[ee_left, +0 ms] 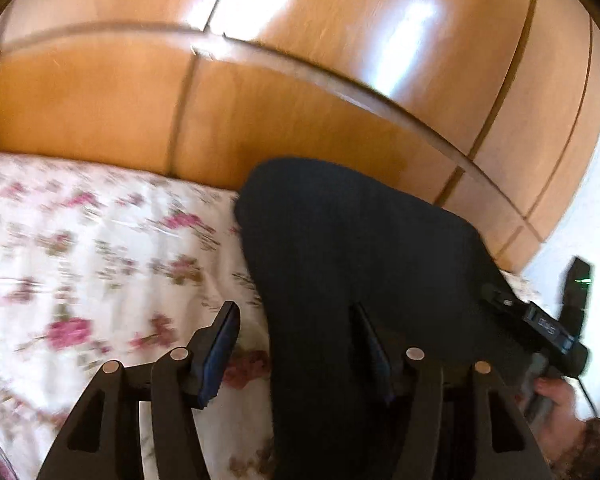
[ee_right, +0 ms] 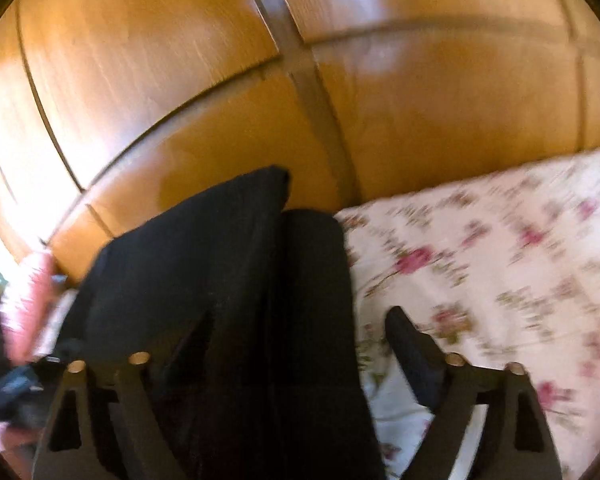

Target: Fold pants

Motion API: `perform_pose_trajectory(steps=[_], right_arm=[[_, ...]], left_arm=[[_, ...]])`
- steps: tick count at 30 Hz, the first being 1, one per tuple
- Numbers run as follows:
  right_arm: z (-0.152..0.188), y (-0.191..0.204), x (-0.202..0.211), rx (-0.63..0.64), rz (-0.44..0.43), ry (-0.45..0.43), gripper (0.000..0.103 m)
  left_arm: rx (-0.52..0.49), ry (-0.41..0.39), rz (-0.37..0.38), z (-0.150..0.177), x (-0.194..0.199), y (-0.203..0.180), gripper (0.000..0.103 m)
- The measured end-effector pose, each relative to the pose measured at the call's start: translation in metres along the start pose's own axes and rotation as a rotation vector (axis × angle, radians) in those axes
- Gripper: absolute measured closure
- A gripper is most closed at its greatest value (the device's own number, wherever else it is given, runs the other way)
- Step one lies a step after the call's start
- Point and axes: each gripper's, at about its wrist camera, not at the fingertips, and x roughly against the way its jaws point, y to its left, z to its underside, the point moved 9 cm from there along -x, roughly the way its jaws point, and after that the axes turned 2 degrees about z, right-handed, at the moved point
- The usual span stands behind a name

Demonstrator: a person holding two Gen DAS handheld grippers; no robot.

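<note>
Between the left gripper's fingers: dark navy fabric pants [ee_left: 360,280] fill the gap and cover the right-hand finger, rising ahead in a rounded fold
Left gripper [ee_left: 296,344]: black two-finger tool, jaws spread wide, blue-padded left finger [ee_left: 220,352] bare over the sheet; no pinch on the cloth can be seen
Below the left gripper: white bedsheet printed with pink roses [ee_left: 80,260], blurred, spreading out to its left
Ahead of the left gripper: glossy orange-brown wooden headboard panels [ee_left: 300,100] with dark grooves
Right of the left gripper: the other black tool body with the person's bare hand [ee_left: 556,396] on its handle
Right gripper [ee_right: 296,344]: jaws apart, right finger [ee_right: 416,360] bare over the sheet, left finger hidden in the dark cloth; whether it grips the cloth I cannot tell
Pants seen from the right gripper [ee_right: 220,280]: draped over its left half, two layers side by side, the upper corner reaching toward the headboard [ee_right: 420,112]
Right of the right gripper: the floral sheet [ee_right: 500,260]
Far left of the right gripper: a blurred pink cloth [ee_right: 28,304]
</note>
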Motion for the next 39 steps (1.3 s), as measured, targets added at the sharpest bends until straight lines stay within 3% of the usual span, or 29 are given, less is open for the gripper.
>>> perform_pose_trajectory(steps=[3, 5, 11, 17, 20, 22, 27, 39], right_arm=[[0.005, 0.011, 0.029, 0.111, 0.138, -0.071, 0.003], [0.012, 0.019, 0.041, 0.155, 0.159, -0.074, 0.000], [0.034, 0.029, 0.086, 0.123, 0.178, -0.091, 0.000], [0.077, 0.056, 0.128, 0.103, 0.119, -0.059, 0.000], [0.093, 0.072, 0.157, 0.141, 0.137, -0.103, 0.000], [0.104, 0.081, 0.173, 0.175, 0.154, -0.126, 0.000], [0.111, 0.085, 0.198, 0.209, 0.194, -0.204, 0.000], [0.117, 0.090, 0.189, 0.234, 0.227, -0.178, 0.000]], left_arm=[[-0.034, -0.061, -0.098, 0.007, 0.028, -0.004, 0.042], [-0.042, -0.078, -0.119, 0.016, 0.044, -0.008, 0.042], [-0.053, -0.117, -0.163, 0.046, 0.087, -0.032, 0.042], [-0.203, -0.150, -0.208, 0.068, 0.110, -0.077, 0.042], [-0.272, -0.219, -0.279, 0.072, 0.127, -0.093, 0.042], [-0.283, -0.251, -0.279, 0.075, 0.138, -0.099, 0.042], [-0.215, -0.245, -0.262, 0.084, 0.151, -0.091, 0.042], [-0.234, -0.226, -0.269, 0.099, 0.154, -0.095, 0.042]])
